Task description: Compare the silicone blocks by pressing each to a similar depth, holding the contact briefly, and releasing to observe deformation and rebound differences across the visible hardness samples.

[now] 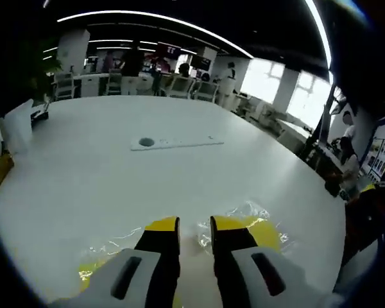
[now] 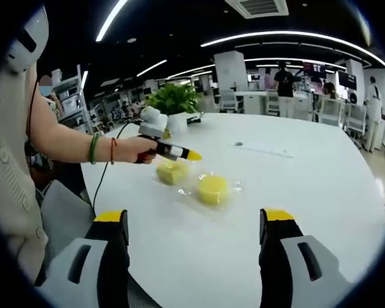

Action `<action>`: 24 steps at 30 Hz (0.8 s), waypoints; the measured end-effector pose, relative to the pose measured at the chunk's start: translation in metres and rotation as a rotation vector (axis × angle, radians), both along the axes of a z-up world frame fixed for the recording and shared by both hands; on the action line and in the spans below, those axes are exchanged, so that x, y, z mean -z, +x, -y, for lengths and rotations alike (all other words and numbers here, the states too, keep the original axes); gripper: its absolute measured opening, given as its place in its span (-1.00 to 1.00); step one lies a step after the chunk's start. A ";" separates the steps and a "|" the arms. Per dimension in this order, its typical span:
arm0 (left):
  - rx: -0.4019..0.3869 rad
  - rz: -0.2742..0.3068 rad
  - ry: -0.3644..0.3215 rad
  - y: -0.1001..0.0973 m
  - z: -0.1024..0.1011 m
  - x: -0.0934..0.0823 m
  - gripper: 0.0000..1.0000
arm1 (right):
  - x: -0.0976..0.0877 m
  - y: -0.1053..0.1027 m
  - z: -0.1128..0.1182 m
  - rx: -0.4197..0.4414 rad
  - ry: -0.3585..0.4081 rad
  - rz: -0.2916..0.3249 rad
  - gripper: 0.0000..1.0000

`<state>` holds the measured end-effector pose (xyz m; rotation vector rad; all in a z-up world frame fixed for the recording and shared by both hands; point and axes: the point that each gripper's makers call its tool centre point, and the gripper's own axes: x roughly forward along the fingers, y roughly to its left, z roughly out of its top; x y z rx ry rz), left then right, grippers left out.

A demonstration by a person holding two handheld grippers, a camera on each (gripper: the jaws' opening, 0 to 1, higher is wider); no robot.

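A big white bench (image 2: 321, 192) carries everything. In the right gripper view, a person's hand (image 2: 136, 149) reaches in from the bench's left edge and holds the left tongs (image 2: 194, 156) just above the two yellow silicone blocks. The squarer yellow block (image 2: 171, 172) lies near that left edge, right under the tongs' yellow tips. The round yellow block (image 2: 212, 188) lies just beside it, further in on the bench. Both sit on crinkly clear plastic wrap (image 2: 234, 187).

The right tongs (image 2: 196, 221) are wide open and hold nothing. They hang by the bench's near edge, well apart from the blocks.

In the left gripper view, the left tongs (image 1: 194, 224) are almost closed, with only a thin gap and nothing between them. The yellow blocks (image 1: 260, 232) peek out past their tips.

A long white strip (image 1: 176, 142) lies in the bench's middle. A green plant (image 2: 173, 99) stands at the far left corner. Nothing blocks the way to the blocks.
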<state>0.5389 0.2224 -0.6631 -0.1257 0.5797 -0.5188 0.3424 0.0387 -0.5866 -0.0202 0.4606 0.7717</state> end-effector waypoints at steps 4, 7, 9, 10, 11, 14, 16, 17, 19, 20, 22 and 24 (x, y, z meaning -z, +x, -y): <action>0.002 0.034 -0.022 -0.014 -0.012 -0.022 -0.61 | -0.010 -0.004 -0.003 -0.001 0.009 0.016 0.56; 0.024 0.070 -0.153 -0.036 -0.011 -0.058 -0.66 | -0.015 -0.008 -0.004 0.001 0.009 0.018 0.56; 0.047 0.088 -0.152 -0.051 -0.014 -0.071 -0.60 | -0.020 -0.011 -0.005 0.002 0.018 0.022 0.57; 0.054 0.096 -0.157 -0.057 -0.015 -0.077 -0.58 | -0.022 -0.013 -0.006 0.002 0.022 0.022 0.58; 0.065 0.108 -0.170 -0.065 -0.018 -0.085 -0.55 | -0.025 -0.015 -0.007 0.003 0.028 0.029 0.58; 0.059 0.127 -0.210 -0.084 -0.029 -0.103 -0.44 | -0.029 -0.019 -0.008 0.010 0.027 0.033 0.60; 0.051 0.135 -0.218 -0.098 -0.040 -0.110 -0.36 | -0.032 -0.021 -0.010 0.014 0.037 0.043 0.61; 0.045 0.144 -0.217 -0.106 -0.046 -0.114 -0.31 | -0.033 -0.023 -0.012 0.014 0.036 0.046 0.63; 0.043 0.156 -0.209 -0.115 -0.052 -0.118 -0.24 | -0.033 -0.025 -0.013 0.016 0.038 0.051 0.64; 0.051 0.180 -0.173 -0.123 -0.059 -0.119 -0.21 | -0.034 -0.027 -0.015 0.016 0.045 0.065 0.64; 0.074 0.210 -0.102 -0.138 -0.071 -0.119 -0.16 | -0.033 -0.031 -0.020 0.020 0.075 0.040 0.67; 0.105 0.232 -0.066 -0.154 -0.076 -0.118 -0.11 | -0.038 -0.035 -0.028 0.029 0.139 0.028 0.67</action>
